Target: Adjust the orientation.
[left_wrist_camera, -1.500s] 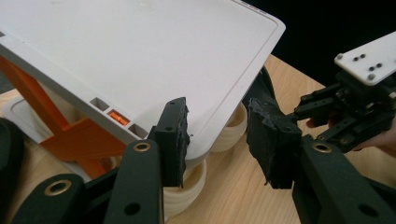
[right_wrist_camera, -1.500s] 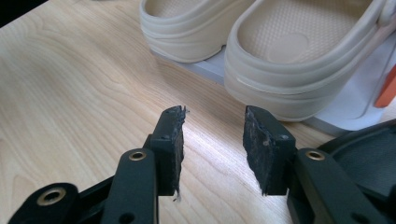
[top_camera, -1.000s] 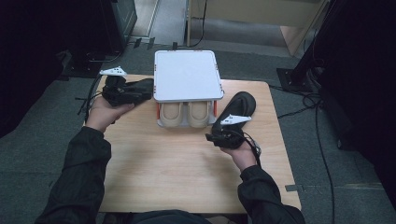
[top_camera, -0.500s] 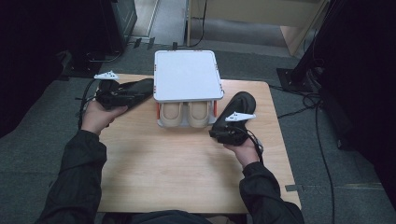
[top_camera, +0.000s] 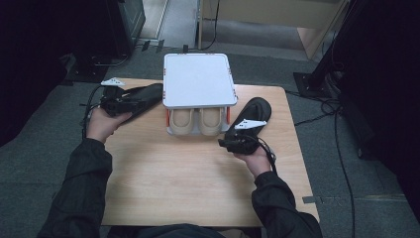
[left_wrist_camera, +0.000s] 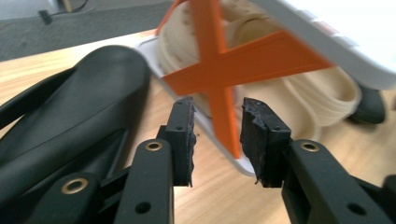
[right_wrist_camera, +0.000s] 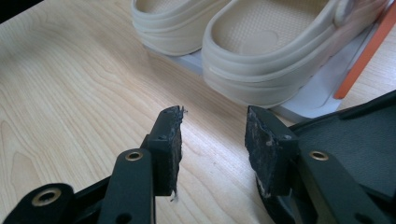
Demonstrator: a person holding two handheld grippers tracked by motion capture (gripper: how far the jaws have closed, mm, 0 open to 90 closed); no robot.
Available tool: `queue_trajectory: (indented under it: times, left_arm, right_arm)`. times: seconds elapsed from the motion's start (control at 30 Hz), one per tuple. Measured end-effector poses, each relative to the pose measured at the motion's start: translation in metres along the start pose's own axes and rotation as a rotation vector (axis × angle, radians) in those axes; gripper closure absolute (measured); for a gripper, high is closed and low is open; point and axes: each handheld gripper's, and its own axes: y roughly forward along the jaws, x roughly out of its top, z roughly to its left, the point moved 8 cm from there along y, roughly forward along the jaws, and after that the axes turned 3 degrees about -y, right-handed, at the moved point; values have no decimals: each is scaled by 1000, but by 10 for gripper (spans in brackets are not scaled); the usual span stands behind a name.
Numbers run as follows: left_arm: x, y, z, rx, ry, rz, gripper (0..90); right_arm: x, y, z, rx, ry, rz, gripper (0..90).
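**Grippers flank the shoe rack on the bench**

A white rack (top_camera: pixel 199 79) with orange cross braces (left_wrist_camera: pixel 219 70) stands at the far middle of the bench (top_camera: pixel 188 183), holding a pair of beige clogs (top_camera: pixel 198 120) on its lower shelf. A black shoe (top_camera: pixel 143 94) lies left of the rack, another black shoe (top_camera: pixel 255 111) to its right. The left gripper (left_wrist_camera: pixel 217 135) sits beside the left shoe; its jaws have just been closing, part open, with the orange brace between them but not visibly pinched. The right gripper (right_wrist_camera: pixel 212 140) rests at the near end of the right shoe, jaws apart, holding nothing.
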Motion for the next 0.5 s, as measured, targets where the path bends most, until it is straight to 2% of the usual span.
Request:
queue_trajectory:
  times: [0.07, 0.2, 0.27, 0.37, 0.43, 0.5]
  left_arm:
    - [1, 5, 8, 14, -17, -17, 683]
    - [2, 15, 23, 60, -13, 6, 723]
    - [2, 21, 31, 68, -29, 11, 730]
    - [1, 28, 39, 78, -57, -8, 742]
    - [0, 32, 44, 78, -78, 8, 747]
    - [2, 37, 48, 91, -80, 10, 749]
  right_arm:
    - [-1, 0, 2, 1, -3, 5, 568]
    - [-2, -1, 6, 5, -10, 3, 567]
    - [-3, -1, 7, 4, -11, 4, 568]
    - [-4, -2, 7, 2, -11, 7, 567]
    - [-5, -2, 7, 2, -5, 12, 568]
    - [-5, -2, 7, 2, -6, 13, 568]
